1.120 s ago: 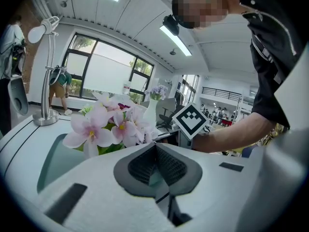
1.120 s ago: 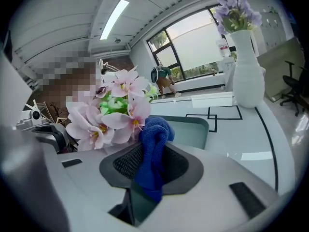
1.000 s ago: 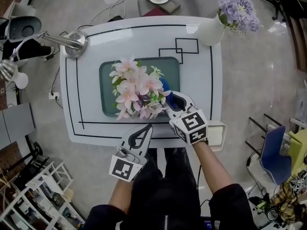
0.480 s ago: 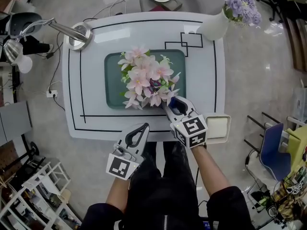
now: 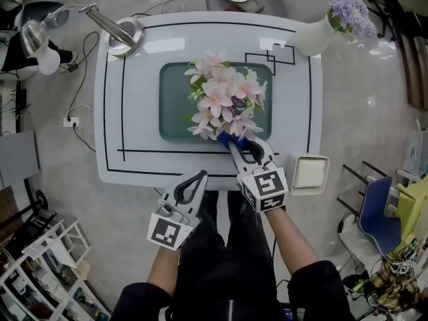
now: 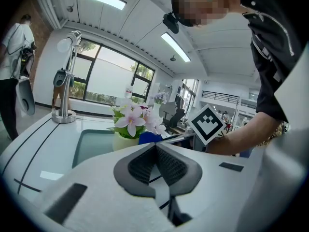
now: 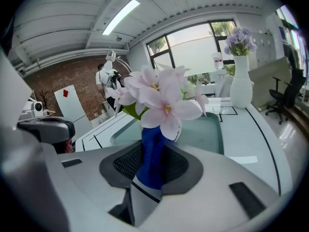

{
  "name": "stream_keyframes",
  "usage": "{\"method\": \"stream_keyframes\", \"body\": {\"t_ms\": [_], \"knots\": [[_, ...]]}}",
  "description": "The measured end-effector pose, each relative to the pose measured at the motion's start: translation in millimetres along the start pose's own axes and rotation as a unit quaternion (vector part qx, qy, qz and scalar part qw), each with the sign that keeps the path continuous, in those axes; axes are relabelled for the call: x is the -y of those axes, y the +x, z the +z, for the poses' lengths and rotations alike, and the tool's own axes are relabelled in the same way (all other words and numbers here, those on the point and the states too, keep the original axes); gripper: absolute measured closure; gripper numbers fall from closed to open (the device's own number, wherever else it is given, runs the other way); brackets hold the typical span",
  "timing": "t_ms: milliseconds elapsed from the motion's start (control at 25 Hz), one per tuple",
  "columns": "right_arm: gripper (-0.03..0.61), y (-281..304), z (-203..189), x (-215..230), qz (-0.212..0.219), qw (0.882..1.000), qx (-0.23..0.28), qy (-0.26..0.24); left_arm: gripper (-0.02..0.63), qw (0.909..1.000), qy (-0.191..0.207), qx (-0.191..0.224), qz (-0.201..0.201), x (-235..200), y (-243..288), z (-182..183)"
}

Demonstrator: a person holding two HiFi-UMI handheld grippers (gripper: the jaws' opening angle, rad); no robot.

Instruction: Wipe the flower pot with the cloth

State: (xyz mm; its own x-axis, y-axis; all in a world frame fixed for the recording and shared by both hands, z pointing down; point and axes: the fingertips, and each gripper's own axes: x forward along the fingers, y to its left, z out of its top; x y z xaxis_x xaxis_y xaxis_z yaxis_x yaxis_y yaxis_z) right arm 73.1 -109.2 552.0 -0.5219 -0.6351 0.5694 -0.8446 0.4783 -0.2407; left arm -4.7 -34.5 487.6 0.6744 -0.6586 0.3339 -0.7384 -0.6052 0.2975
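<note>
Your right gripper (image 5: 235,144) was clenched on the cloth (image 7: 151,154), a blue bunch standing up from between the jaws with its long axis running along them, straight toward the flower pot (image 6: 123,141). The pot stood upright at the near edge of the tray (image 5: 172,105), directly ahead of those jaws and very close. Its pink flowers (image 5: 224,100) hung over the cloth's tip, so I could not tell whether cloth and pot wall were touching. The wall looked to lie just beyond the cloth's far end, so the wiping stroke would probably call for a short push forward and then a sweep round the side.

Your left gripper (image 5: 200,177) had its jaws pressed together on nothing. It hung off the table's (image 5: 134,112) near edge, to the left of the right one and farther from the pot, so the right was plainly the nearer hand.

By count there were one pot, one cloth, one tray and two grippers. There were also one lamp (image 5: 124,32) and one vase (image 5: 313,40) of purple flowers at the far corners.
</note>
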Motion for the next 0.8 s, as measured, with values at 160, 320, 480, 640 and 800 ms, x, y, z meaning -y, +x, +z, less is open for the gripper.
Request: {"method": "stream_keyframes", "body": {"t_ms": [160, 320, 480, 640, 800], "knots": [[0.474, 6, 0, -20, -0.007, 1.0, 0.004, -0.015, 0.607, 0.9999, -0.006, 0.006, 0.011, -13, -18, -4], [0.475, 15, 0, -38, -0.009, 1.0, 0.003, -0.015, 0.607, 0.9996, -0.012, 0.011, 0.023, -27, -36, -9], [0.475, 27, 0, -58, -0.008, 1.0, -0.002, -0.021, 0.607, 0.9992, -0.017, 0.013, 0.033, -41, -54, -16], [0.474, 41, 2, -70, -0.022, 1.0, -0.001, -0.022, 0.607, 0.9988, -0.022, 0.015, 0.041, -55, -69, -19], [0.474, 56, 7, -78, -0.043, 0.999, 0.001, -0.016, 0.607, 0.9984, -0.027, 0.016, 0.047, -72, -83, -23]]}}
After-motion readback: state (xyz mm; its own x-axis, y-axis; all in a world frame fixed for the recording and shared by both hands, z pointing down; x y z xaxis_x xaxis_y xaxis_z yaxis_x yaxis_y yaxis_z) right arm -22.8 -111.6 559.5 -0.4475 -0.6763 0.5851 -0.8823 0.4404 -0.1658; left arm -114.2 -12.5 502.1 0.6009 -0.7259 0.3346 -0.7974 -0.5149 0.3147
